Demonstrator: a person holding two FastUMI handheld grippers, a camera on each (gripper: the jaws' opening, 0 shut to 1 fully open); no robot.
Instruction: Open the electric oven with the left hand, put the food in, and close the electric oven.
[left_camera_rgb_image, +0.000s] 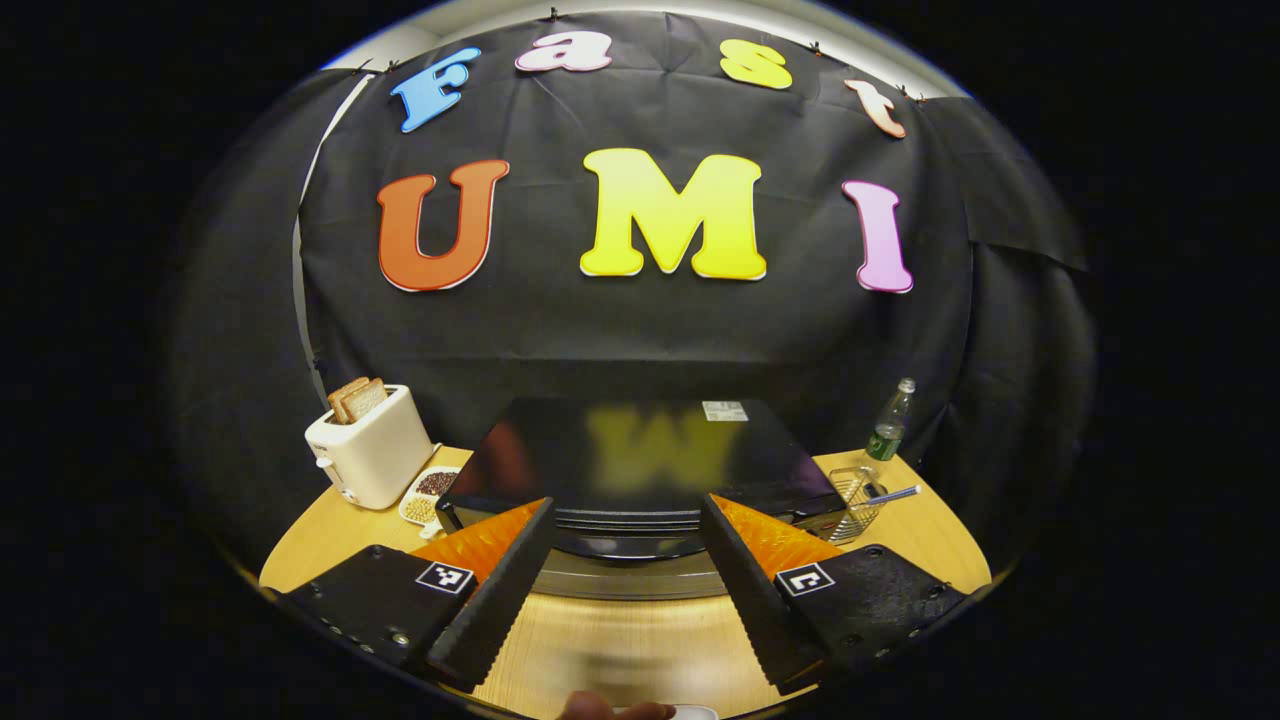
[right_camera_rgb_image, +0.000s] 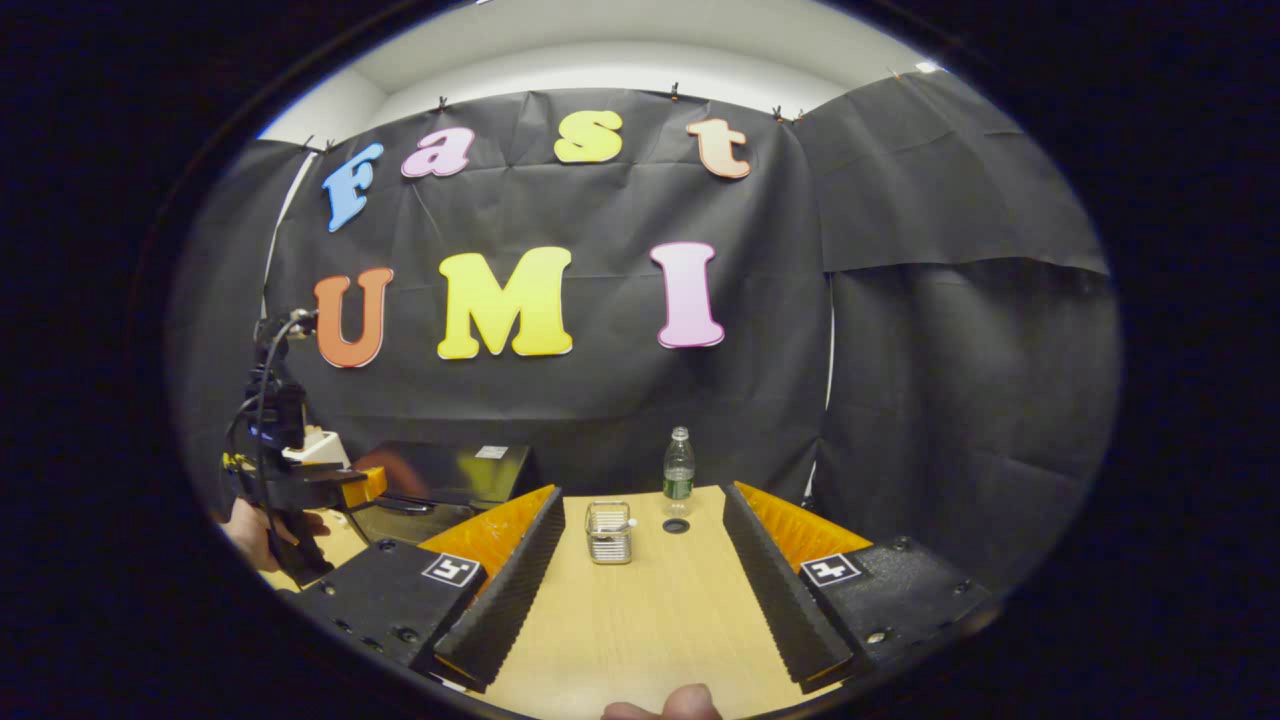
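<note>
The left gripper (left_camera_rgb_image: 625, 560) was held with its fingers spread wide and nothing pinched between them, directly in front of the electric oven (left_camera_rgb_image: 640, 460) on the wooden table (left_camera_rgb_image: 620, 650). The oven's door handle (left_camera_rgb_image: 625, 545) was seen as a long horizontal bar lying crosswise between the open fingers, just ahead of the fingertips; the door was judged not yet opened. Farther off, a toaster (left_camera_rgb_image: 370, 445) stood to the oven's left and a bottle (left_camera_rgb_image: 890, 420) to its right. The right gripper (right_camera_rgb_image: 640, 580) was likewise spread and empty, well to the oven's right, facing a small wire basket (right_camera_rgb_image: 608, 532). The left was plainly the nearer to the handle.
</note>
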